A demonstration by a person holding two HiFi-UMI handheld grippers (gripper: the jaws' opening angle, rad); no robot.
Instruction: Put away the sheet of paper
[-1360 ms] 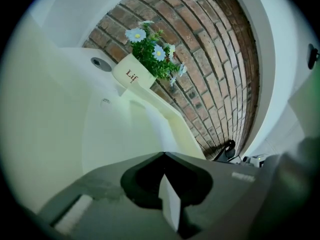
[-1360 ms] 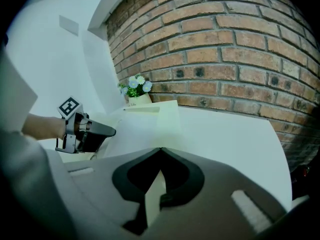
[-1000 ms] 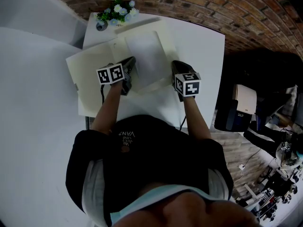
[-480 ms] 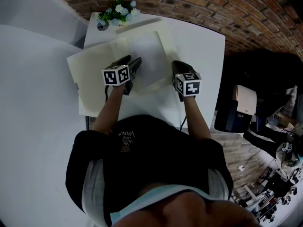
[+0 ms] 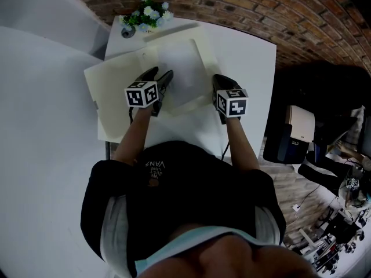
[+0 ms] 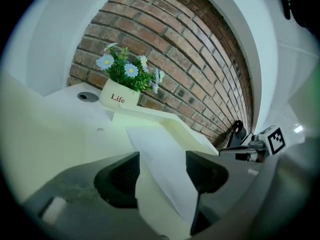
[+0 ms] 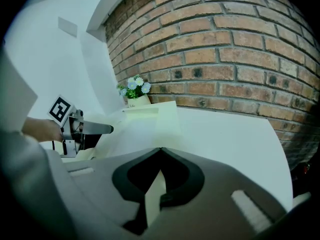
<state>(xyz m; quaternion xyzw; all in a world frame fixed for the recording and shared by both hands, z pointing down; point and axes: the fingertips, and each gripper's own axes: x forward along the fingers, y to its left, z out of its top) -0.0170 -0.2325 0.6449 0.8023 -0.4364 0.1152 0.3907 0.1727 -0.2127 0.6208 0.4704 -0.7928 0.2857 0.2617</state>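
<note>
A white sheet of paper (image 5: 179, 74) lies on the right half of an open cream folder (image 5: 116, 97) spread on the white table (image 5: 249, 57). My left gripper (image 5: 160, 77) stands at the sheet's left edge. Its jaws have just been opening and stand wide open in the left gripper view (image 6: 162, 165), with the sheet (image 6: 155, 141) lying loose between them, touched by neither pad. My right gripper (image 5: 220, 83) is at the folder's right edge, shut on a cream strip of the folder (image 7: 165, 116) that passes between its jaws (image 7: 160, 151).
A small pot of flowers (image 5: 145, 16) marked "Life" (image 6: 120, 96) stands at the table's far left corner before a brick wall. The table's right edge drops to a dark floor with bags and clutter (image 5: 301, 132). A round hole (image 6: 88, 97) is in the tabletop beside the pot.
The left gripper's jaws went from shut to wide open and let go of the sheet, and the gripper rolled a little. The right gripper kept still.
</note>
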